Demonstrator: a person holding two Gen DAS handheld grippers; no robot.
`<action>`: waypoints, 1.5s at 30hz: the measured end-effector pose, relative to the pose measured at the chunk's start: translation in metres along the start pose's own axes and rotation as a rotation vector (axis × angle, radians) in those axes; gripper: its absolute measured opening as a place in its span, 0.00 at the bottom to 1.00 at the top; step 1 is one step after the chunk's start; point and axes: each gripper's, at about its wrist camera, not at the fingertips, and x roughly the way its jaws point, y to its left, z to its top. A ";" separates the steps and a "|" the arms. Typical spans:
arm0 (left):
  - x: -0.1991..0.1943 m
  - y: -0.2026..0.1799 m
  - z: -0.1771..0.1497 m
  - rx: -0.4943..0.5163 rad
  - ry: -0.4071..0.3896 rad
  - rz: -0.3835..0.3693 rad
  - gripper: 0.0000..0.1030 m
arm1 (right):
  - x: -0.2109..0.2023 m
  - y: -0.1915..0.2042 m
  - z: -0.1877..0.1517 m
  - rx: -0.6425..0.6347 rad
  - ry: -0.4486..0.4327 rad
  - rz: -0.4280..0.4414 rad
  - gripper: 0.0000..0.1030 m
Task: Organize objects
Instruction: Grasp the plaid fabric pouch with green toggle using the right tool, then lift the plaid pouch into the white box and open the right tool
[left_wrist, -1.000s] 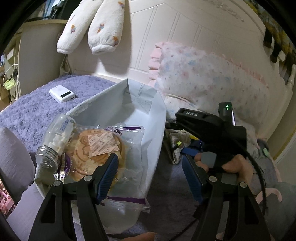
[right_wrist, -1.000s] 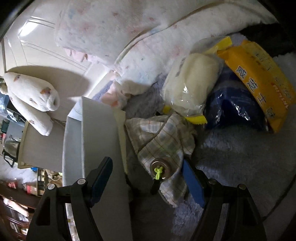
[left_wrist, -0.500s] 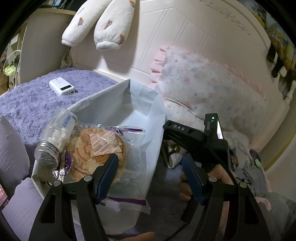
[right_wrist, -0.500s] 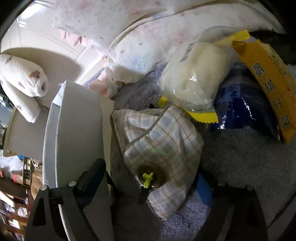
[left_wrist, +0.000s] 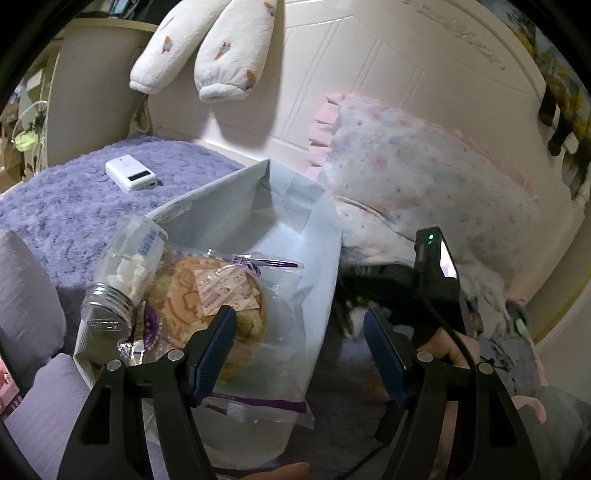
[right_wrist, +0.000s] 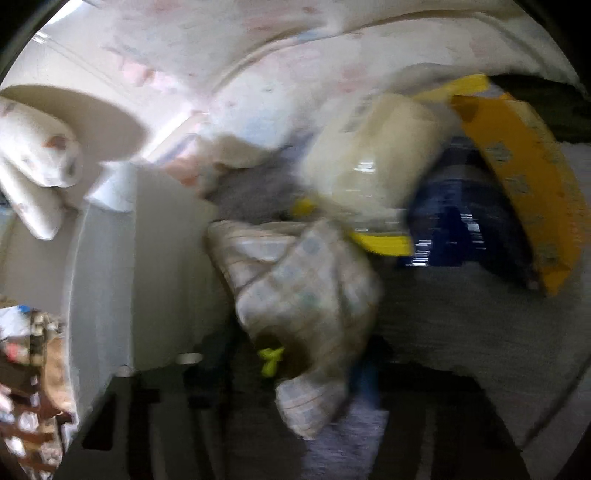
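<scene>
My left gripper (left_wrist: 297, 321) hangs open over a pale fabric bin (left_wrist: 295, 206) on the bed. The bin holds a clear bag of round cookies (left_wrist: 207, 295) and a tilted glass jar (left_wrist: 125, 273) with a metal lid. The right wrist view is blurred. There the jaws of my right gripper (right_wrist: 295, 362) are closing on a plaid cloth pouch (right_wrist: 306, 288) with a green knot, and a finger stands against each of its sides. In the left wrist view the right gripper's black body (left_wrist: 424, 280) sits right of the bin, in a hand.
Behind the pouch lie a cream bag in clear wrap (right_wrist: 369, 166), a dark blue packet (right_wrist: 461, 229) and a yellow packet (right_wrist: 524, 177). A white power bank (left_wrist: 131, 177) rests on the purple fleece. A floral pillow (left_wrist: 424, 177) leans on the headboard. The bin's wall (right_wrist: 129, 277) stands left of the pouch.
The right jaws opened wide, then narrowed around the plaid pouch, and that view went blurry. The left gripper stayed open over the bin, barely moving.
</scene>
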 end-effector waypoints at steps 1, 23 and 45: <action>0.000 0.000 0.000 0.003 -0.005 0.010 0.69 | -0.001 0.001 -0.001 -0.014 0.000 -0.006 0.37; -0.004 0.004 0.001 -0.018 -0.019 0.019 0.69 | -0.116 0.037 -0.028 -0.139 -0.434 0.158 0.33; -0.022 0.018 0.010 -0.061 -0.108 0.102 0.70 | -0.144 0.081 -0.071 -0.467 -0.303 0.669 0.34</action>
